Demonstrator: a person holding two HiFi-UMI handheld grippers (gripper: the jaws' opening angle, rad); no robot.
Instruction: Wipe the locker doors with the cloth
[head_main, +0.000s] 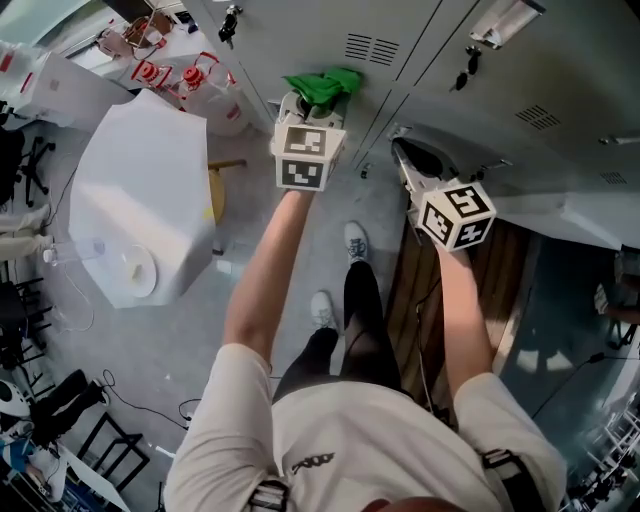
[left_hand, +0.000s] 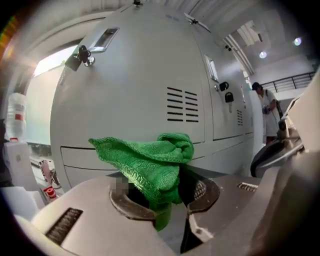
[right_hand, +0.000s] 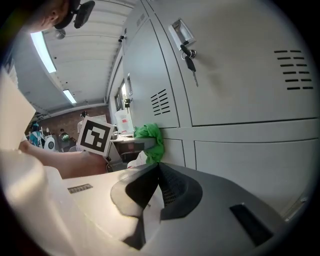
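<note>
A green cloth (left_hand: 152, 162) is bunched between the jaws of my left gripper (left_hand: 167, 197), which is shut on it. In the head view the cloth (head_main: 325, 85) meets a grey locker door (head_main: 320, 40) just below its vent slots, with the left gripper (head_main: 305, 112) behind it. My right gripper (head_main: 410, 165) is held close to the neighbouring locker door (head_main: 520, 150), its jaws shut and empty. The right gripper view has the right gripper (right_hand: 152, 177) in front, with the cloth (right_hand: 151, 140) and the left gripper's marker cube (right_hand: 95, 136) beyond it.
A row of grey locker doors (left_hand: 135, 95) with vent slots, handles and hanging keys (right_hand: 190, 62) fills the front. A white table (head_main: 145, 210) stands to the left, with red-capped bottles (head_main: 195, 80) behind it. A person (left_hand: 267, 110) stands far off at the right.
</note>
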